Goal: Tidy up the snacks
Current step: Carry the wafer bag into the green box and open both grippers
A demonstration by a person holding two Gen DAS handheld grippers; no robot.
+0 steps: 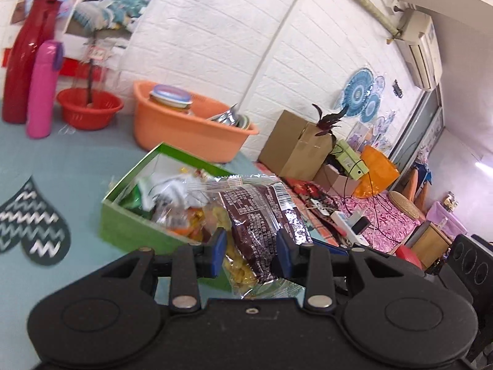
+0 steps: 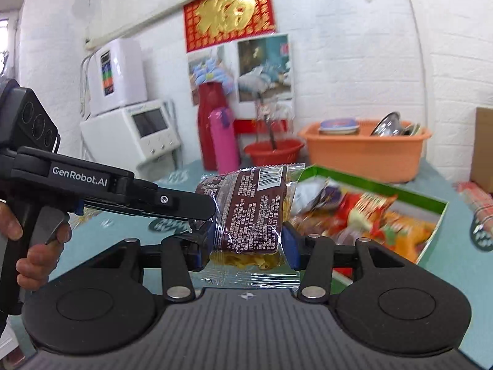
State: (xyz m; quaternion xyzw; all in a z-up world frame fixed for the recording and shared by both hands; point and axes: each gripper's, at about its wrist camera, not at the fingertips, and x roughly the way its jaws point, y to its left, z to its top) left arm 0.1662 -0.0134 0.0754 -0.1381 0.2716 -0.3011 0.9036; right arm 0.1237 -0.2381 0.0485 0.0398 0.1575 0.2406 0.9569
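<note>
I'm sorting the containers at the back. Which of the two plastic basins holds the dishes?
The peach-orange rectangular basin, right of the red one: it holds plates and a steel bowl. The small round red basin holds only a stem.

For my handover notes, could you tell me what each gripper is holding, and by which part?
Both the left gripper and right gripper grip one brown snack packet, across its lower half.

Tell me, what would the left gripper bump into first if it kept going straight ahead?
Probably the green snack box. The left gripper, clamped on the brown snack packet, points over the box's near corner; depth is unclear, so it might pass above.
</note>
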